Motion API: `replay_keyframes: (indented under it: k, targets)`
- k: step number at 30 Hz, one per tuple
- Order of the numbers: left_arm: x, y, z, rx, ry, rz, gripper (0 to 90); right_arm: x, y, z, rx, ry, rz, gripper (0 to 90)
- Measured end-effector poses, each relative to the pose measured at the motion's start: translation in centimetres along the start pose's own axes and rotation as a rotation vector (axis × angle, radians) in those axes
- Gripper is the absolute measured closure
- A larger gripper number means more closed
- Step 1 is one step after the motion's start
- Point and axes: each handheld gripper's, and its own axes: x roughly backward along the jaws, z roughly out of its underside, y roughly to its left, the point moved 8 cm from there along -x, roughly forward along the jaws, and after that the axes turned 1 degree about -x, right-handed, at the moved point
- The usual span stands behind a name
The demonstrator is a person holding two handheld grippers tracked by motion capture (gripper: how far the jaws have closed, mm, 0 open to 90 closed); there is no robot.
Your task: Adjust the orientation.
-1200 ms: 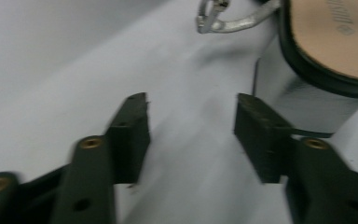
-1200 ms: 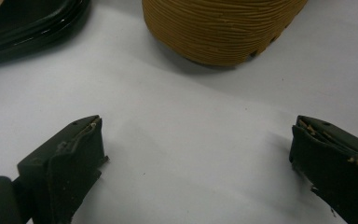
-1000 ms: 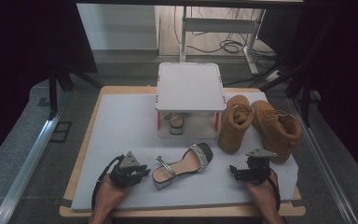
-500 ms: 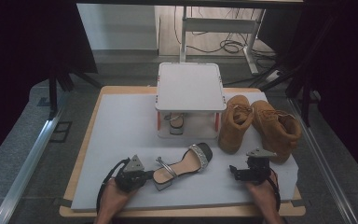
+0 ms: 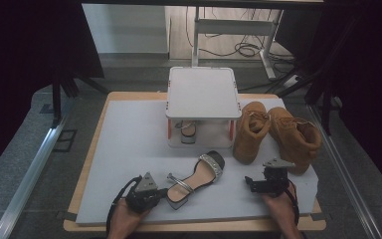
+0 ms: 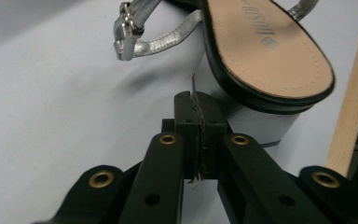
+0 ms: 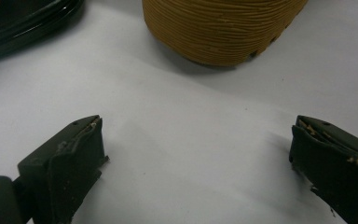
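The silver heeled sandal [image 5: 194, 175] lies at the mat's [image 5: 129, 149] six o'clock, heel toward the left gripper [image 5: 160, 192], whose empty jaws have pinched together, probably to nudge it. At its three o'clock, the right gripper [image 5: 249, 181] waits wide.

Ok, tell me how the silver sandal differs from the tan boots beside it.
The silver sandal is open, with thin straps, a block heel and a bare insole; the tan boots are closed, ankle-high and laced. The sandal lies single in front of the white stand; the boots sit as a pair to the stand's right. The shut left gripper is at the sandal's heel; the open right gripper holds nothing. All rest on the grey mat.
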Motion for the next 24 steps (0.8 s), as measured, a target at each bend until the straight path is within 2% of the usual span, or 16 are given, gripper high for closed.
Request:
replay_keyframes:
  k: [4, 8, 12, 15, 18, 21, 24]
  targets:
    - [0.5, 0.4, 0.4, 0.019, 0.01, -0.055, 80.0, 0.0, 0.0, 0.0, 0.001, 0.0, 0.0, 3.1]
    - [1.5, 0.2, 0.9, 0.044, 0.008, -0.065, 68.6, 0.0, 0.0, 0.0, 0.001, 0.0, 0.0, 3.1]
    - [2.0, -0.3, 1.3, 0.041, 0.023, -0.061, 52.7, 0.0, 0.0, 0.0, 0.001, 0.0, 0.0, 3.1]
    - [2.3, -0.8, 1.3, 0.049, 0.007, -0.04, 40.8, 0.0, 0.0, 0.0, 0.0, 0.0, -0.001, 3.1]
    - [2.2, -1.3, 0.9, 0.038, -0.003, -0.034, 32.3, 0.0, 0.0, 0.0, 0.0, 0.0, -0.001, 3.1]
    - [1.6, -1.8, 0.5, 0.016, 0.0, -0.027, 25.4, 0.0, 0.0, 0.0, 0.001, 0.0, 0.0, 3.1]
    - [0.9, -2.2, 0.1, 0.002, 0.006, -0.03, 24.7, 0.0, 0.0, 0.0, 0.001, 0.0, -0.001, 3.1]
